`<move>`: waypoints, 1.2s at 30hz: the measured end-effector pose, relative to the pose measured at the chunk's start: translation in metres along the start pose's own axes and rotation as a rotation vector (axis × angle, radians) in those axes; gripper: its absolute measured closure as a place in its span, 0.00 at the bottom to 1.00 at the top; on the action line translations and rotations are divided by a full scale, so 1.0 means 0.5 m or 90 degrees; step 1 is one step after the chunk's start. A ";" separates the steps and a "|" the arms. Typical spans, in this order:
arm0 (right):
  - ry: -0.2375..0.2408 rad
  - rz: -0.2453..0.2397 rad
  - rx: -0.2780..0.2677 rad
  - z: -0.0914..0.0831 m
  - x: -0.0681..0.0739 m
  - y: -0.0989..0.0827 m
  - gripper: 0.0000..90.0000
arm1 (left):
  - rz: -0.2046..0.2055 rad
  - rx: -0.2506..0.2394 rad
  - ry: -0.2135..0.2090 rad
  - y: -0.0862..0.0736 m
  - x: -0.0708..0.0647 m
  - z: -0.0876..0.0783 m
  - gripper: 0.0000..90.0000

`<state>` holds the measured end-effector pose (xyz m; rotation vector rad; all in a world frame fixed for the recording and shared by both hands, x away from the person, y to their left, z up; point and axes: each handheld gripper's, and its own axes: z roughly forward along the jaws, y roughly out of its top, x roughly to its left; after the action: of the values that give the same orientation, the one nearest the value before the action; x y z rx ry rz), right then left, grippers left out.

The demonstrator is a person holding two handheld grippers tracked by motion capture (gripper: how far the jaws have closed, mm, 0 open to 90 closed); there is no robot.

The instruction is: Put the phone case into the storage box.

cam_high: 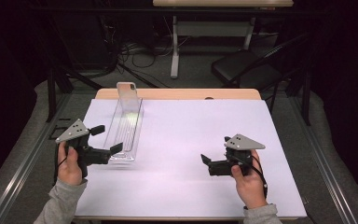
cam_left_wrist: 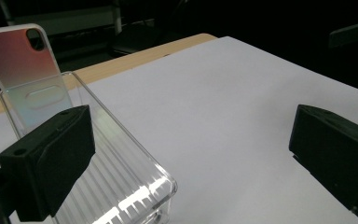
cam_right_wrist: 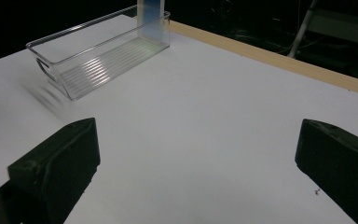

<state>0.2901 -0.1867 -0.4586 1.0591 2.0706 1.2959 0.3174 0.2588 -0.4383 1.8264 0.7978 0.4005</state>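
Clear bin (cam_high: 127, 128): left gripper (cam_high: 106, 139) spread at its near end; right gripper (cam_high: 214, 159) spread, well apart.

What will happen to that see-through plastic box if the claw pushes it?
The clear box looks thin and empty apart from a phone case leaning at its far end, so it is probably light and would likely slide on the smooth white table. Its ribbed walls look stiff. A shove might topple the case.

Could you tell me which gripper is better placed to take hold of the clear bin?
The left gripper, probably: its open jaws sit right at the near end of the clear bin, while the right gripper lies well apart across the white table cover.
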 end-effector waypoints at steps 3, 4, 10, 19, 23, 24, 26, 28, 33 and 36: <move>-0.004 0.001 0.001 -0.007 -0.002 -0.007 0.00 | 0.003 0.004 0.009 -0.011 -0.001 -0.007 0.01; -0.005 -0.001 0.002 -0.010 -0.004 -0.009 0.00 | 0.004 0.007 0.010 -0.015 0.000 -0.010 0.01; -0.019 0.005 0.008 -0.027 -0.016 -0.028 0.00 | -0.005 0.000 0.011 -0.041 0.002 -0.024 0.01; -0.042 0.020 0.020 -0.044 -0.034 -0.066 0.00 | -0.011 -0.003 0.022 -0.080 0.004 -0.035 0.01; -0.050 0.024 0.023 -0.050 -0.041 -0.080 0.00 | -0.012 0.001 0.021 -0.098 0.006 -0.035 0.01; -0.054 0.024 0.025 -0.051 -0.044 -0.086 0.00 | -0.013 -0.001 0.020 -0.102 0.005 -0.035 0.01; -0.059 0.029 0.029 -0.052 -0.048 -0.094 0.00 | -0.012 0.001 0.021 -0.111 0.005 -0.035 0.01; -0.064 0.032 0.034 -0.053 -0.053 -0.102 0.00 | -0.012 -0.002 0.020 -0.119 0.004 -0.035 0.01; -0.076 0.041 0.040 -0.056 -0.061 -0.118 0.00 | -0.011 -0.014 0.023 -0.141 0.002 -0.034 0.01; -0.081 0.042 0.037 -0.060 -0.064 -0.125 0.00 | -0.010 -0.007 0.022 -0.150 0.003 -0.034 0.01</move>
<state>0.2646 -0.2446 -0.5017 1.2120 2.0047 1.1732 0.2830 0.2882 -0.5002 1.8069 0.8313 0.4270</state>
